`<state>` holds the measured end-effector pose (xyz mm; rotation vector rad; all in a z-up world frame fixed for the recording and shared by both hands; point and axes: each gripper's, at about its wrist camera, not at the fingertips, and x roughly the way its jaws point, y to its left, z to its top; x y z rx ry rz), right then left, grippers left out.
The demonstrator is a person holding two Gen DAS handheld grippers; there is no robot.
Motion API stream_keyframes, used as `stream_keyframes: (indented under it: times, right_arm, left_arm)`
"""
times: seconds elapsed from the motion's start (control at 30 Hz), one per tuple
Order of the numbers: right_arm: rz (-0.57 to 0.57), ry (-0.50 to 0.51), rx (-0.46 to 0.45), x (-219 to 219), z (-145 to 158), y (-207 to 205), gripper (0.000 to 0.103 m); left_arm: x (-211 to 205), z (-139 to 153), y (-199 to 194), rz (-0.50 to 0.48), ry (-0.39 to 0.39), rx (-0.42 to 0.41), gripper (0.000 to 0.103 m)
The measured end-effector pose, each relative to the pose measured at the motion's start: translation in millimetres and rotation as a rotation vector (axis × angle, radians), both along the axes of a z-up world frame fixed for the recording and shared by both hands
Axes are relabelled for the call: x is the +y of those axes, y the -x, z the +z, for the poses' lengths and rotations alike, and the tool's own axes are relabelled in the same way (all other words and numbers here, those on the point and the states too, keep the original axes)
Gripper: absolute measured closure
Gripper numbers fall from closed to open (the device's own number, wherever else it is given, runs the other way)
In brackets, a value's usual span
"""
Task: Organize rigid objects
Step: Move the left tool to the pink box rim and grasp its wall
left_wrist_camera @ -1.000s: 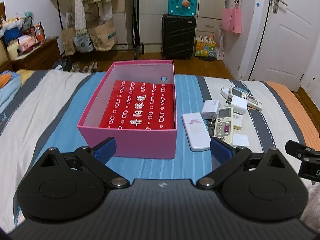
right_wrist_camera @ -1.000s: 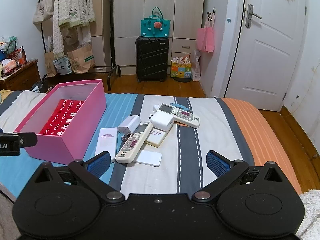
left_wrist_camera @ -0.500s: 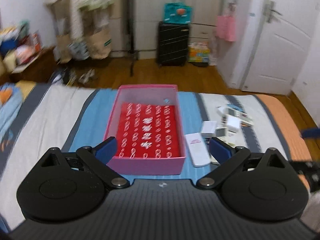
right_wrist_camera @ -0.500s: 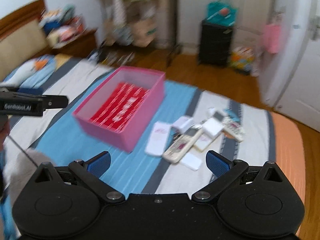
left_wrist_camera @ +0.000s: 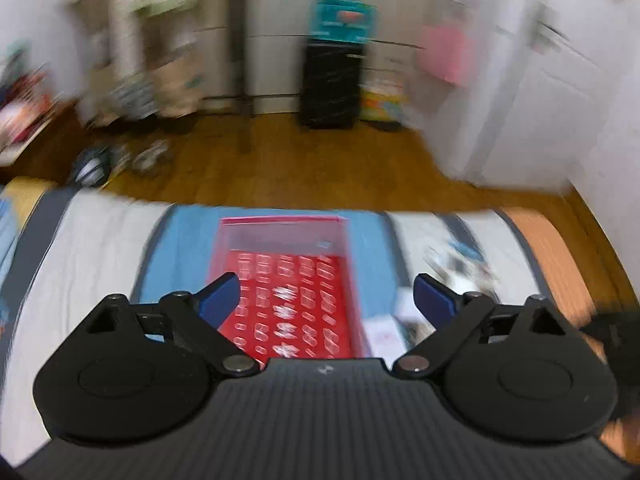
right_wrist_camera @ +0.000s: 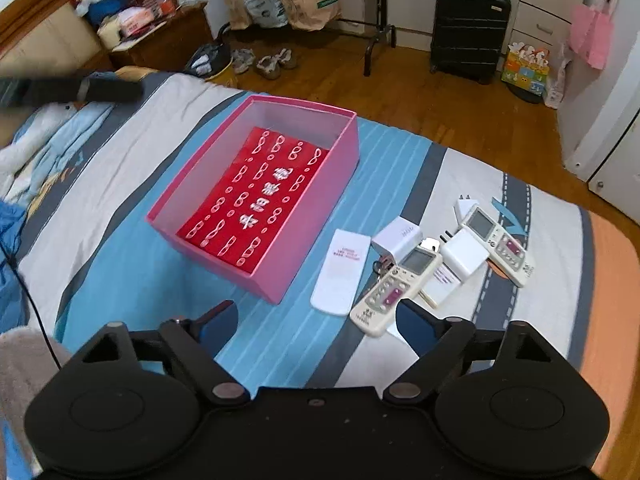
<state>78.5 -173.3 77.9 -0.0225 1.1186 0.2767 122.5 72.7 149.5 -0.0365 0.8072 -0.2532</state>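
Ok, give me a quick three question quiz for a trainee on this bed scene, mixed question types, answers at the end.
1. True or false: the pink box already holds a remote.
2. What lies nearest the box: A the flat white remote, B the white charger, C the black suitcase?
3. Fill in: the right hand-held gripper is ___ and holds nothing.

Key: 1 false; 2 A; 3 open.
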Motion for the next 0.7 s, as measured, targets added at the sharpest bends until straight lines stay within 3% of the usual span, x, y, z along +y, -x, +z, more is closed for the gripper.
stream_keyframes:
  times: [0.07, 0.2, 0.4, 0.57, 0.7]
  right_arm:
    - [-0.026, -0.027, 0.007, -5, -17, -9, 0.014]
    - [-0.039, -0.07, 0.031, -10, -53, -30, 0.016]
    - [0.012, -0.044, 0.056, -2, -107, -55, 0.031]
    - [0.035, -0.061, 0.084, 1, -144, -70, 0.044]
    - [0.014, -0.059, 0.11, 3, -169, -84, 0.044]
  left_arm:
    - [6, -16, -20, 0.053, 0.007, 0.0, 0.009]
    - [14, -59, -57, 0.019, 0.02, 0.073, 0.009]
    - [31, -128, -94, 0.019, -0.087, 0.141, 0.011]
    - [69, -179, -114, 0.083, -0.086, 0.232, 0.04]
    - [84, -210, -121, 0.078, -0.115, 0.272, 0.047]
